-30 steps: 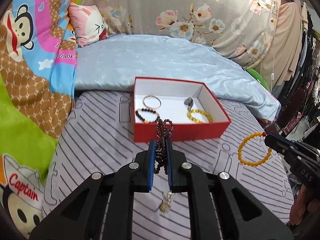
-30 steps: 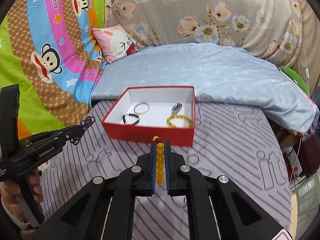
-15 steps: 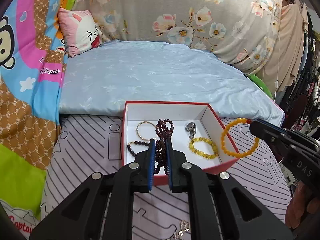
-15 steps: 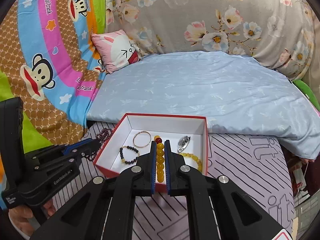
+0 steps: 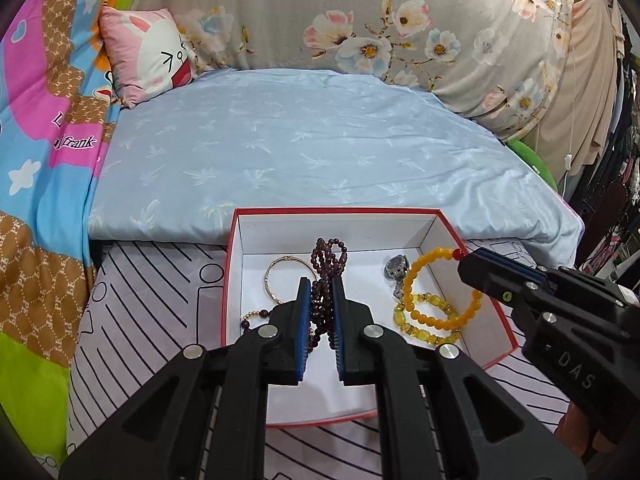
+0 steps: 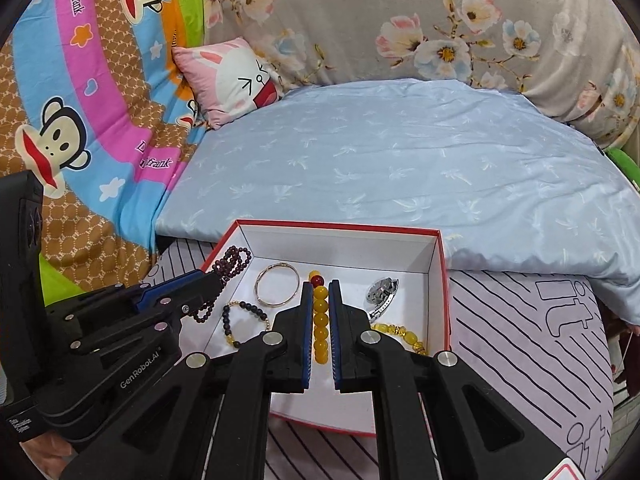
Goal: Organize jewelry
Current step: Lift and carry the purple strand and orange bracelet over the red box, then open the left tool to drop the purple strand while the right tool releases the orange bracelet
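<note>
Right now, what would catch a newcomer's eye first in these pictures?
Two black claws meet over an open red box on the bed. The left claw pinches a dark red bead strand, and the right claw pinches a yellow bead bracelet. Behind them lies a pink bunny pillow.

Glossy amber bead bracelet (image 6: 320, 328), shiny metal bangle (image 6: 277, 285), matt cardboard box (image 6: 340, 227).
</note>
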Tool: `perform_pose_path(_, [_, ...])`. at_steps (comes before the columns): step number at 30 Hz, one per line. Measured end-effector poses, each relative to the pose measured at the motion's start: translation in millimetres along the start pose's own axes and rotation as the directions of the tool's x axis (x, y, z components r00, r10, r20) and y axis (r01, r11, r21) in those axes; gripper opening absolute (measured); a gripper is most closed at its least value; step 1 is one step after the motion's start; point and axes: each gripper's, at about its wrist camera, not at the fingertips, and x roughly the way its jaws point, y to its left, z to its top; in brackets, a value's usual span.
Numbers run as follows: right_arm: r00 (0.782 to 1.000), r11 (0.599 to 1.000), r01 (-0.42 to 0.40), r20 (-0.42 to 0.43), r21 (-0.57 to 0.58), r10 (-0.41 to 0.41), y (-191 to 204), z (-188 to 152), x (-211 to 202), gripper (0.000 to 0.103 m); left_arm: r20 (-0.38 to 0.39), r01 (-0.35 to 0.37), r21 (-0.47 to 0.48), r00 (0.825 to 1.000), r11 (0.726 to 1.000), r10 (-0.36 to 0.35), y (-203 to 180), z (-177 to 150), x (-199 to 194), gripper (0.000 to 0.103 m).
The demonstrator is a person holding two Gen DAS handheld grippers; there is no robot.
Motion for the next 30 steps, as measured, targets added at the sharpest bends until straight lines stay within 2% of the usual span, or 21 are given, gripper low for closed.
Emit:
perform_pose_path(12, [0.999, 1.0, 0.019, -0.039, 0.013, -0.019, -10.1, -3.8, 28.9, 0.007, -0.03, -0.019, 0.014, 0.999, 1.0, 0.019, -1.7, 0.6, 28.4, 0.01])
perform_pose_path(24, [0.997, 0.999, 0.04, -0.06, 0.003, -0.039, -8.9, -9.3, 40.1, 0.007, -0.04, -0.026, 0.014, 0.999, 1.0, 0.027, -2.0, -2.6, 38.1, 0.012])
perform_pose_path(26, [0.997, 0.998, 0.055, -0.053, 0.005, -0.054, -9.0, -10.3, 39.8, 0.013, -0.028, -0.046, 0.02, 0.999, 0.999, 0.047, -3.1, -3.1, 38.0, 0.012])
perform_pose_path(27, [0.997, 0.998, 0.059, -0.051, 0.008, -0.058, -9.5, -10.8, 39.0, 0.015, -0.026, -0.057, 0.023, 0.998, 0.998, 0.058, -3.4, -3.4, 37.9, 0.017])
perform_pose_path(28, [0.997, 0.998, 0.061, -0.044, 0.014, -0.061, -10.5, -11.1, 37.5, 0.019, -0.023, -0.065, 0.022, 0.998, 0.998, 0.066, -3.6, -3.5, 37.7, 0.028])
perform_pose_path(30, [0.997, 0.997, 0.068, -0.032, 0.022, -0.068, -12.6, -11.1, 33.4, 0.026, -0.012, -0.079, 0.015, 0.997, 0.997, 0.079, -3.7, -3.3, 35.8, 0.036])
